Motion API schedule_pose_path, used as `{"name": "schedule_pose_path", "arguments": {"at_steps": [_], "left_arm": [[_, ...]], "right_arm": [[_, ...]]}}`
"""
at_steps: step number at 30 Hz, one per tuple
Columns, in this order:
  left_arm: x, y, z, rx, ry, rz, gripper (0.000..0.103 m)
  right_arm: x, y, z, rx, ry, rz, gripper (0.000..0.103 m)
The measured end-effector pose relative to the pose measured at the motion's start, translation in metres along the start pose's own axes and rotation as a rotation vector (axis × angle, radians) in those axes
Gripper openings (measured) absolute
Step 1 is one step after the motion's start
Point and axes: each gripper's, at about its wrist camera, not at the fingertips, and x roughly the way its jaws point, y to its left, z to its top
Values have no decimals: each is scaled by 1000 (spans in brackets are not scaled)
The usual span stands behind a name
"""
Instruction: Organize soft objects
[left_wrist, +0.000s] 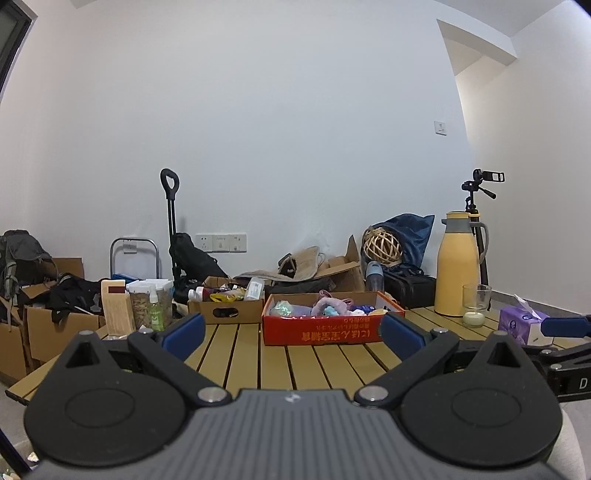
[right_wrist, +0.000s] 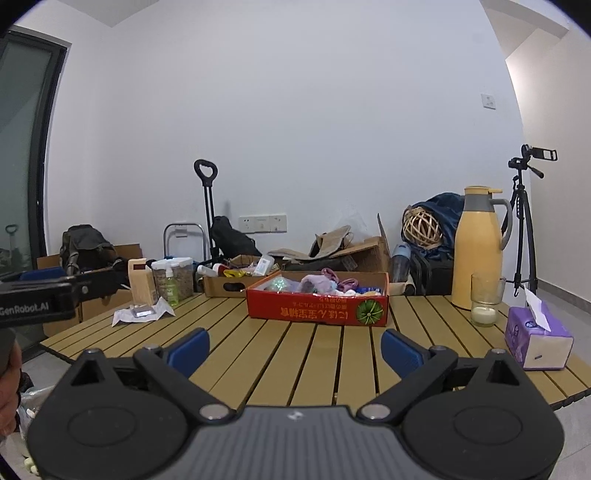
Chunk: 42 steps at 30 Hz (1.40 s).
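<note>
Nearest, the left gripper (left_wrist: 293, 328) and right gripper (right_wrist: 295, 350) hang over the near edge of the slatted table (right_wrist: 325, 365), fingers spread wide, nothing between them. Farther back, mid-table, sits the red box (right_wrist: 317, 310) holding the soft objects (right_wrist: 317, 285). Right of it stand a tissue pack (right_wrist: 537, 341), a glass (right_wrist: 485, 301) and a yellow jug (right_wrist: 478, 247).
</note>
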Motion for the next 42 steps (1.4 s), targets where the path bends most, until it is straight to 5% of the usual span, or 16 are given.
{"name": "schedule_pose_path", "arguments": {"at_steps": [42], "left_arm": [[5, 7, 0, -13, 12, -3, 103]], "right_arm": [[3, 1, -2, -10, -36, -38, 101]]}}
